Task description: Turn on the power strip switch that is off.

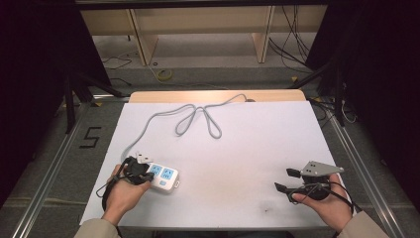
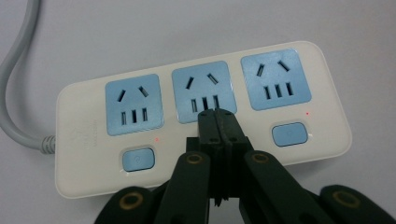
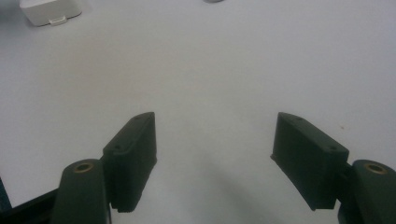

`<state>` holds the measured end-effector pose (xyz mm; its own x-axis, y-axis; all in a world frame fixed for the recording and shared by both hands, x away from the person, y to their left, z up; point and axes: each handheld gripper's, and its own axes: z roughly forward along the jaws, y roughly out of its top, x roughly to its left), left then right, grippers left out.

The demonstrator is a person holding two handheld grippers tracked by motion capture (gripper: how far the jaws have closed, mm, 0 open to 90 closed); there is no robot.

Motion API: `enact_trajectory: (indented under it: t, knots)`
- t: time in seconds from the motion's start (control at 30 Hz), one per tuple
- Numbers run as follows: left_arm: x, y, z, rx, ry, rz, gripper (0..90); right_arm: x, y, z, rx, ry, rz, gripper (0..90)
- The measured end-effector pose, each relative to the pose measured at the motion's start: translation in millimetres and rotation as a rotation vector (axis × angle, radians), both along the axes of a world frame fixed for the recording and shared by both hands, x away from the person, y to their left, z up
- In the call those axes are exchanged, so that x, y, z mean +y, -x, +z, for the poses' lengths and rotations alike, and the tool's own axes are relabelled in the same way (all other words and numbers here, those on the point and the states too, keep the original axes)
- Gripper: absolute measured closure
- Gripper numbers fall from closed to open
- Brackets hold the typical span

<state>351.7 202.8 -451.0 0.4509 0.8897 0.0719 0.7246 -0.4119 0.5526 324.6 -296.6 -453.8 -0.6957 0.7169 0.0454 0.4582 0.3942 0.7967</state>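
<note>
A white power strip [image 1: 166,177] with three blue sockets lies near the front left of the white table top [image 1: 237,148]. Its grey cable [image 1: 198,116] loops toward the far edge. My left gripper [image 1: 146,175] is shut with nothing between its jaws. Its tips [image 2: 217,114] sit over the lower edge of the strip's [image 2: 84,126] middle socket and hide the middle switch; I cannot tell whether they touch it. The left blue switch [image 2: 138,159] and the right one [image 2: 289,134] show, each with a small red dot above it. My right gripper [image 1: 286,180] is held open above bare table at the front right, and its jaws [image 3: 215,119] stand wide apart. One end of the strip [image 3: 49,11] shows far off.
The table's wooden far edge [image 1: 218,95] borders the white surface. Metal rails [image 1: 364,168] run along both sides. Beyond are a floor with loose cables [image 1: 292,44], wooden shelf legs [image 1: 141,42] and a "5" mark [image 1: 90,137].
</note>
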Motion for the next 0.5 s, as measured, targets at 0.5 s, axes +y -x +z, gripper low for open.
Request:
enact_trajectory:
  t: [0.5]
  knots:
    - [0.1,0.2,-0.2,-0.004,0.000,-0.003,90.0,-0.1,-0.1,-0.1,0.001,0.001,-0.001,30.8]
